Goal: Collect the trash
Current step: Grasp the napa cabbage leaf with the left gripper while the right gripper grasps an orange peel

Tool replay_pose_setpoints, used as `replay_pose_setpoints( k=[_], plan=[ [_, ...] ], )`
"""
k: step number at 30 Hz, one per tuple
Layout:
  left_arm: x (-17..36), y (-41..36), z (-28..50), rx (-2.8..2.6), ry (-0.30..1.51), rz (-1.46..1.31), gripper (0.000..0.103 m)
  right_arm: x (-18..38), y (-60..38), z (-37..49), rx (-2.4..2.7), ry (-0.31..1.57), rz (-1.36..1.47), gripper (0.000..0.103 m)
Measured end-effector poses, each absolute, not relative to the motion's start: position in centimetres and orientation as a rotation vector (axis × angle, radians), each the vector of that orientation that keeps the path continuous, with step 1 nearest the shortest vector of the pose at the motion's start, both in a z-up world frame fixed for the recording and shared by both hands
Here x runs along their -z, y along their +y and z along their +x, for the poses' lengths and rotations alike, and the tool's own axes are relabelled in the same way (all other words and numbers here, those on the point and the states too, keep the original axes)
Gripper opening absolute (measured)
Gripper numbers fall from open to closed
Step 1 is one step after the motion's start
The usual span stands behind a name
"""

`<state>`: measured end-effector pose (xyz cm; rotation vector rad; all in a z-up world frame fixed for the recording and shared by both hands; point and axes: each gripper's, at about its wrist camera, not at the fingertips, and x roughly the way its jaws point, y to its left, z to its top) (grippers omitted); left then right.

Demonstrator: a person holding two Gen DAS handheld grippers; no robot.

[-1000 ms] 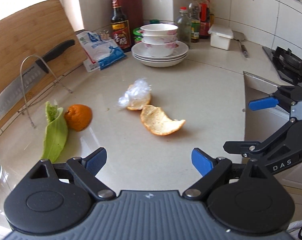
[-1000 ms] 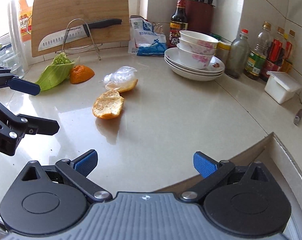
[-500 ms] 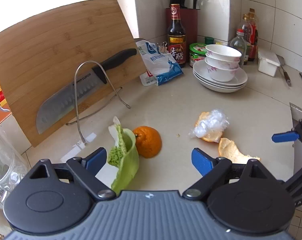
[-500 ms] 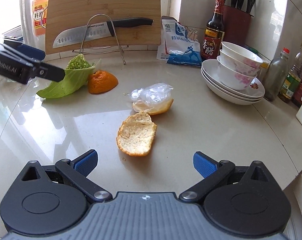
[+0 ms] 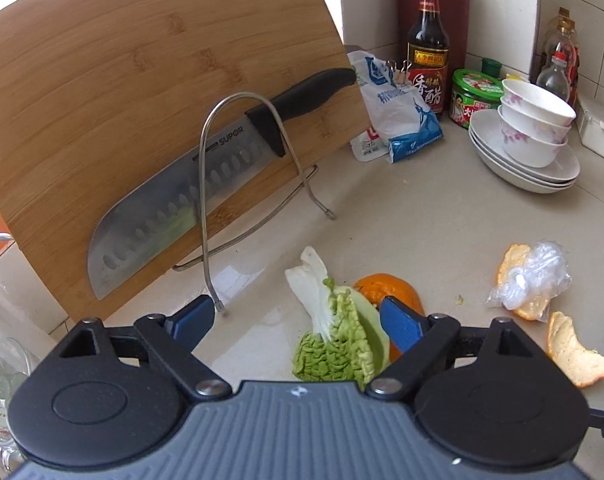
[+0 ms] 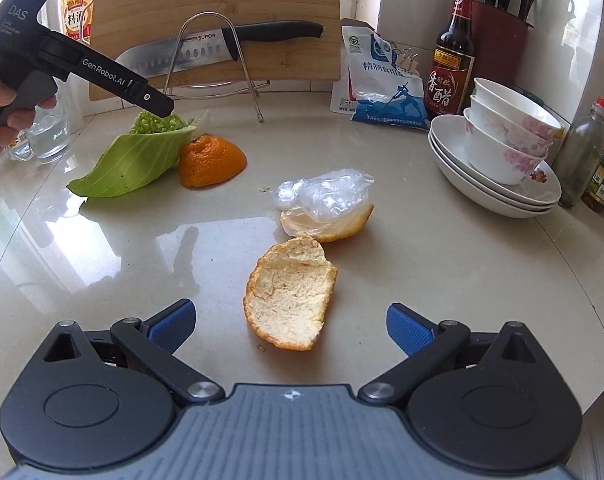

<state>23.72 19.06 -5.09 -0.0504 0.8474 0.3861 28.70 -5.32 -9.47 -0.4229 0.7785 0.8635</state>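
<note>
Right now my left gripper [image 5: 298, 322] is wide, closing slightly, the limp green cabbage leaf [image 5: 334, 344] between its blue pads, low centre: light, floppy, grab the thick white rib. My right gripper [image 6: 290, 322] gapes over a curled orange peel [image 6: 290, 296], stiffer, pinch the rim.

The left gripper [image 5: 298, 322] hangs over a pale countertop [image 5: 422, 216] with its blue pads [image 5: 398, 324] spread wide, and a green cabbage leaf [image 5: 334, 344] lies between them, touched by neither pad as far as can be seen. Just behind the leaf sits a dome of orange peel [image 5: 386, 288], and to the right lie two more peel pieces, one [image 5: 514, 264] under crumpled clear plastic [image 5: 538, 276], the other [image 5: 574, 356] nearer. A SUPOR knife [image 5: 206, 172] rests in a wire rack [image 5: 238, 184] against a bamboo cutting board [image 5: 122, 80].
</note>
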Motion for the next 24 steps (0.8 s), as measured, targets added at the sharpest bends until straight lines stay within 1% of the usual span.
replay_pose_setpoints(
  k=[2, 7, 11, 13, 14, 16, 18, 19, 21, 23, 24],
  plan=[
    [5.7, 19.5, 23.7, -0.385, 0.869, -0.06, 0.086, 9.5, -5.3, 28.8, -0.862, 0.781, -0.427, 0.103],
    [7.1, 20.3, 24.1, -0.406, 0.917, -0.086, 0.072, 9.6, -5.2, 29.0, -0.861, 0.784, -0.431, 0.103],
    [8.0, 20.5, 24.5, -0.387, 0.94, -0.123, 0.063, 9.7, -5.1, 28.9, -0.865, 0.788, -0.429, 0.103],
    [8.3, 20.3, 24.7, -0.381, 0.947, -0.124, 0.05, 9.9, -5.0, 28.8, -0.865, 0.793, -0.433, 0.103],
    [8.4, 20.3, 24.9, -0.374, 0.951, -0.133, 0.048, 10.0, -5.0, 28.7, -0.866, 0.793, -0.434, 0.103],
    [8.5, 20.4, 25.1, -0.361, 0.946, -0.148, 0.038, 10.1, -5.0, 28.7, -0.867, 0.796, -0.435, 0.103],
    [8.5, 20.3, 25.1, -0.354, 0.944, -0.148, 0.033, 10.3, -4.9, 28.7, -0.866, 0.798, -0.433, 0.103],
    [8.5, 20.3, 25.1, -0.355, 0.942, -0.146, 0.027, 10.3, -4.9, 28.7, -0.866, 0.798, -0.433, 0.103],
    [8.5, 20.2, 25.2, -0.344, 0.94, -0.146, 0.018, 10.5, -4.7, 28.8, -0.869, 0.8, -0.435, 0.102],
    [8.4, 20.2, 25.3, -0.338, 0.938, -0.139, 0.014, 10.6, -4.6, 28.9, -0.873, 0.797, -0.439, 0.102],
    [8.3, 20.1, 25.2, -0.338, 0.935, -0.132, 0.01, 10.6, -4.5, 28.9, -0.874, 0.795, -0.44, 0.101]
  ],
)
